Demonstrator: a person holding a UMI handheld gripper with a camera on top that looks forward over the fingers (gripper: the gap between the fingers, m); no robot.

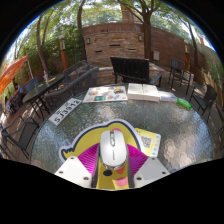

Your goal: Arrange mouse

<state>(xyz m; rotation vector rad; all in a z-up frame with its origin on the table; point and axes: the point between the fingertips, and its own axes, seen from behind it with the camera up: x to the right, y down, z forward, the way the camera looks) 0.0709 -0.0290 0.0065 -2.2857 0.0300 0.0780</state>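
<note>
A white computer mouse (112, 147) with a grey scroll wheel lies between my fingers, its back end toward me. It sits over a yellow mouse pad (82, 142) with a cartoon print on the glass patio table (170, 125). My gripper (112, 160) has its pink pads (89, 157) on both sides of the mouse, pressing on its flanks. I cannot tell whether the mouse is lifted or resting on the pad.
Open magazines and papers (105, 94) and a book (143, 92) lie farther back on the table. A green object (184, 103) sits at the right. A white card (65, 110) lies to the left. Black patio chairs (130, 69) ring the table.
</note>
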